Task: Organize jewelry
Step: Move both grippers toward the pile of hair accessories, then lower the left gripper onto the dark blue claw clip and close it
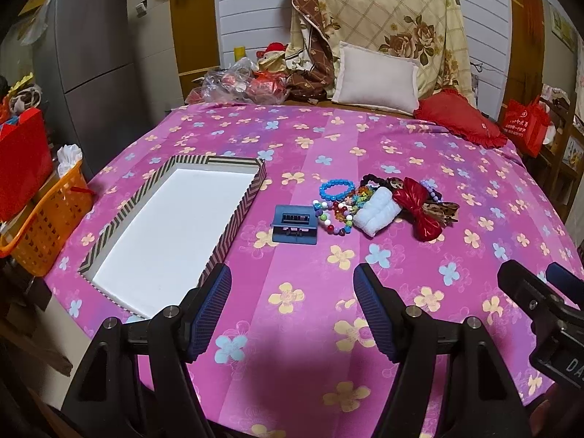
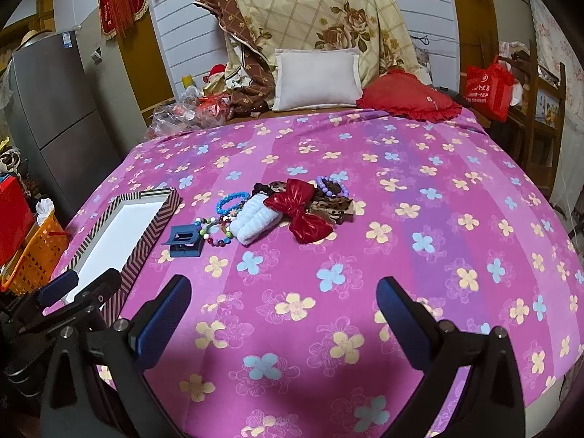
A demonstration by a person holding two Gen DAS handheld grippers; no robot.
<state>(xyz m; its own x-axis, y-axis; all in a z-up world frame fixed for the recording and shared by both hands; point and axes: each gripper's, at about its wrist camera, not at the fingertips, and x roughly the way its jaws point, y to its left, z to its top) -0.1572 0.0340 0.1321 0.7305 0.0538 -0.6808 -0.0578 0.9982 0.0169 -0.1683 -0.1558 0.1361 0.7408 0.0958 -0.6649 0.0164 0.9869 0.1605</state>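
Pink flowered bedspread (image 1: 292,153) covers the bed, with pillows at 12 o'clock. On it a striped-rim tray (image 1: 233,226) with a bare white floor lies at 9 o'clock of the jewelry heap: blue hair claw (image 1: 294,226), blue bead bracelet (image 1: 336,189), multicolour bead bracelet (image 1: 334,219), white scrunchie (image 1: 377,215), red bow (image 1: 419,211). Left gripper (image 1: 292,314) and right gripper (image 2: 283,323) both hang released, jaws spread, holding nothing. Sorting looks unstarted; the next move likely calls for reaching toward 12 o'clock and pinching 1 piece.

White pillow (image 2: 317,79), red cushion (image 2: 408,100), orange basket (image 1: 51,219).
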